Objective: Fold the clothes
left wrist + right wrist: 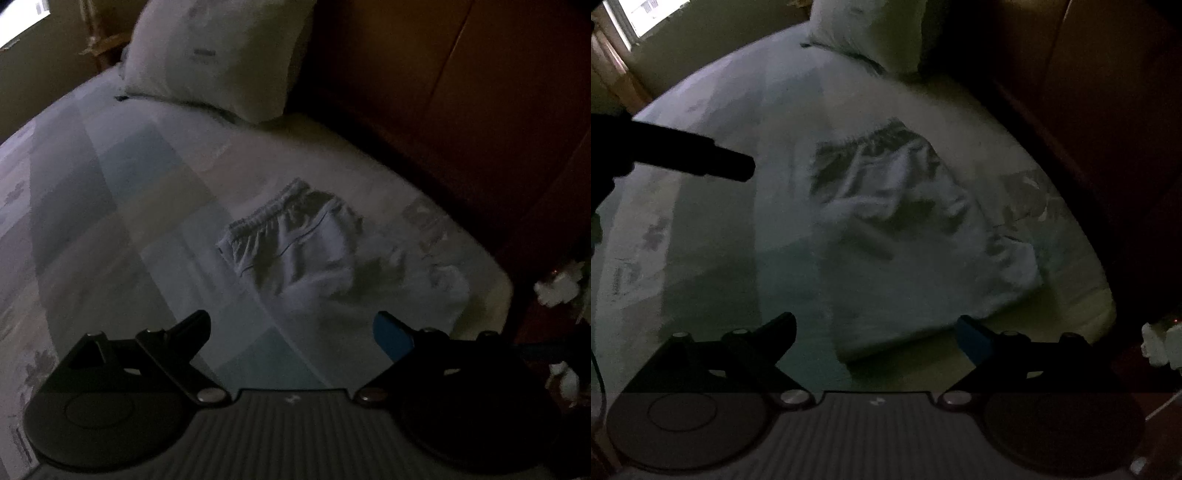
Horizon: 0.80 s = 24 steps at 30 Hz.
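Left wrist view, left gripper [291, 330] nearest, fingers spread wide and empty above the patchwork bedspread [110, 206], pale shorts [291, 243] crumpled mid-bed beyond, pillow [218, 55] farthest; right wrist view, right gripper [875, 332] likewise spread and empty before the shorts [886, 184].

Both wrist views look down from above onto the same bed [110, 192], well apart from it.
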{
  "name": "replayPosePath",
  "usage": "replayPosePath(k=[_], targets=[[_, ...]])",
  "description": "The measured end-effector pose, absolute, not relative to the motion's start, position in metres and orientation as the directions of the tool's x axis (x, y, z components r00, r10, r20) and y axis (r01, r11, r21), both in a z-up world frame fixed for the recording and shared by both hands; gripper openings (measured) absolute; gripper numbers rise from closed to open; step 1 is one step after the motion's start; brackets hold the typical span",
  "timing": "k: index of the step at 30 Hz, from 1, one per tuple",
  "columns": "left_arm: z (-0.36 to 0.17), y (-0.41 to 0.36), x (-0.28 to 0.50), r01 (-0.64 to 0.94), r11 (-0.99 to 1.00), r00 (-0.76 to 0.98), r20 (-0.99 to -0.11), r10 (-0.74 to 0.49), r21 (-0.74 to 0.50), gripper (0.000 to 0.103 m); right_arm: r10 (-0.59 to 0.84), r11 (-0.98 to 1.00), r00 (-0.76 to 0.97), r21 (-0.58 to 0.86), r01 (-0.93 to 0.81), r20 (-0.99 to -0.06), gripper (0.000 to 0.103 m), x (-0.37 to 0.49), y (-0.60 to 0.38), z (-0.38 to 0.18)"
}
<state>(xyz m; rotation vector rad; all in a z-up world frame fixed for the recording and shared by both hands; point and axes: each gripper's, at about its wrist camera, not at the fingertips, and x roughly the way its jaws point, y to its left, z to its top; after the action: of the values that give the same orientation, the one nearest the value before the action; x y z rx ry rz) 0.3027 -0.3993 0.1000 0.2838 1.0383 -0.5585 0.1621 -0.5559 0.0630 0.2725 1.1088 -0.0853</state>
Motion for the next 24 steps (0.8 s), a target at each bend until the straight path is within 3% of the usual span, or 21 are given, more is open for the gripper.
replayPosePath(k=[9, 24], targets=[[0.163, -0.377, 0.261, 0.55, 0.834, 0.393, -0.871, -0.295, -0.034, 0.095, 0.06, 0.949, 0.401, 0.177, 0.262, -0.914, 0.099, 0.148, -0.547, 0.102], [0.201, -0.333, 0.243, 0.615, 0.787, 0.397, -0.846, -0.356, -0.042, 0.095, -0.08, 0.903, 0.442, 0.123, 0.413, -0.893, 0.101, 0.142, -0.503, 0.165]])
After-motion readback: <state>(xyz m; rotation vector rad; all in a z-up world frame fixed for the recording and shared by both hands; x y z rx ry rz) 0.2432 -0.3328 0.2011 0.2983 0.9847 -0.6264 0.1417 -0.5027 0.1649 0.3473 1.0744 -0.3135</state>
